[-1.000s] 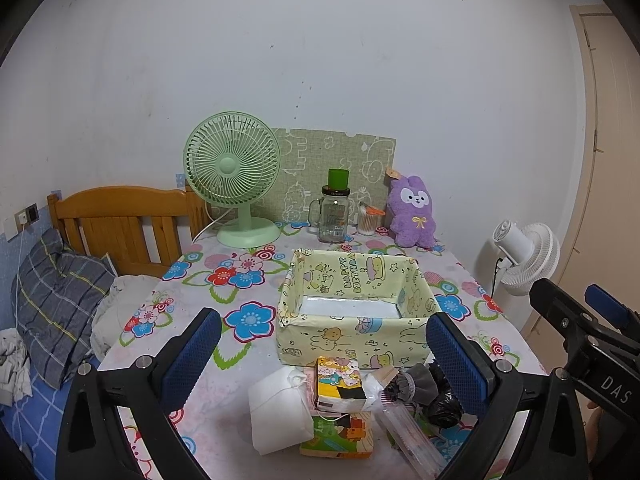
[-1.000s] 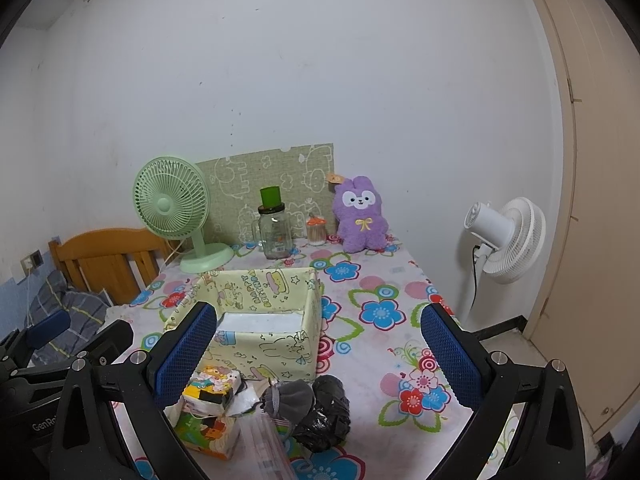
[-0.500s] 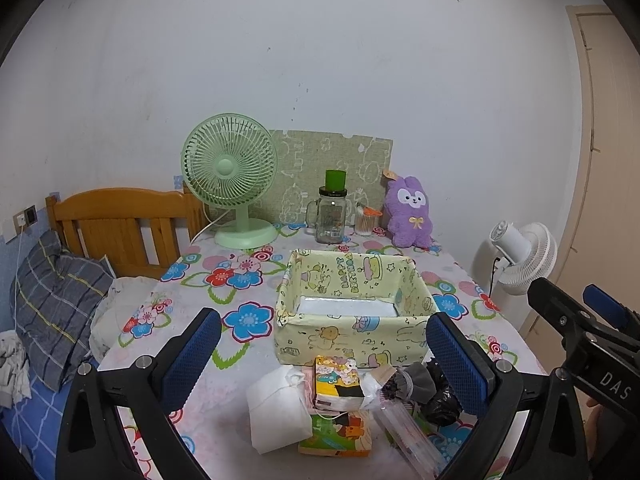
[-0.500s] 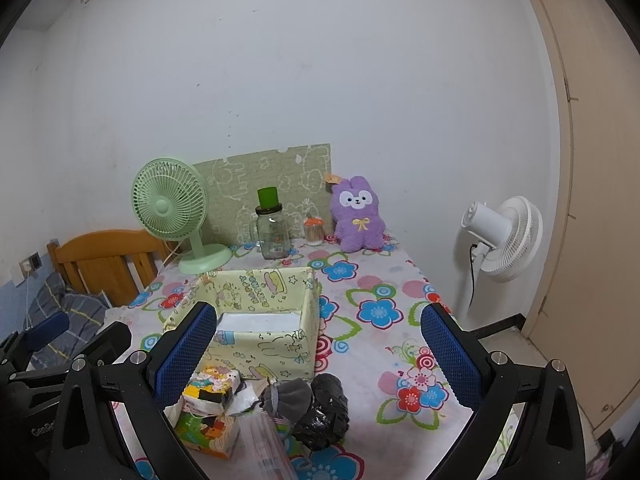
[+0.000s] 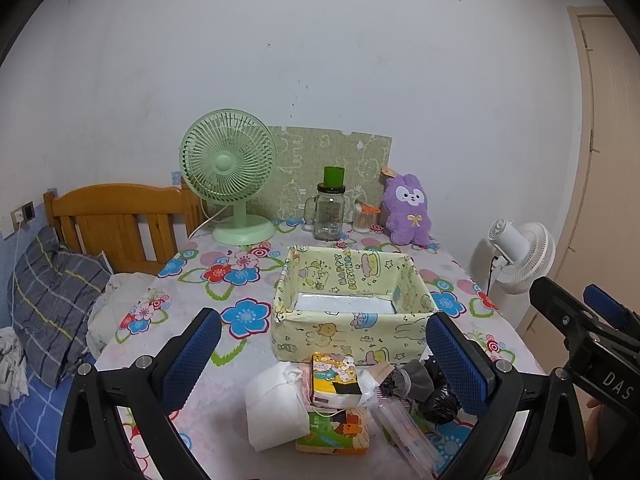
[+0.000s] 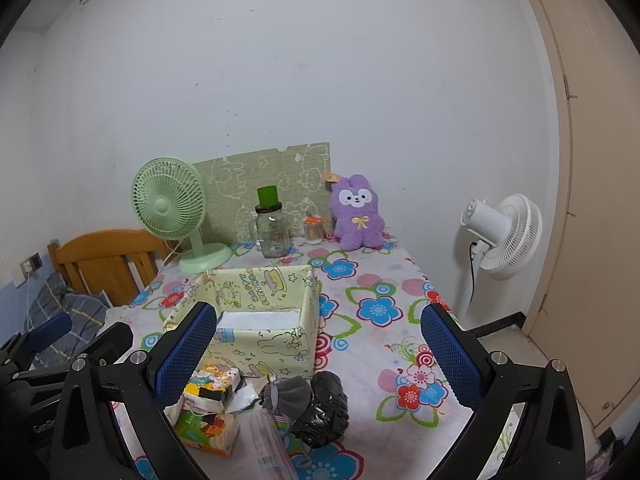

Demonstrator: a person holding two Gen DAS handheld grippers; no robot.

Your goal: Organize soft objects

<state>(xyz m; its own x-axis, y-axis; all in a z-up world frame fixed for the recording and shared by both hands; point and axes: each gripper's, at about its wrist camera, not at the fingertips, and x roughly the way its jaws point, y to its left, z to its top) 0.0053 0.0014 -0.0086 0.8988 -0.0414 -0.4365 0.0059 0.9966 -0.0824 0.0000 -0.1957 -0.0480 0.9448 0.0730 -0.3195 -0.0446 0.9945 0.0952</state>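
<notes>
The fabric box (image 5: pixel 352 312) carries "HAPPY BIRTHDAY" in green letters on its inner back wall, clearest in the left wrist view; in the right wrist view the same words show on the inner wall, tilted. The right gripper (image 5: pixel 592 344), seen from the left wrist camera, bears "DAS" in pale letters on its black body. Print on the tissue packs (image 5: pixel 334 376) is too small to read.

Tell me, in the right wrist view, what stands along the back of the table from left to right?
Pale green desk fan → clear glass jar with a green cup on top → small orange-lidded container → purple plush bunny.
</notes>
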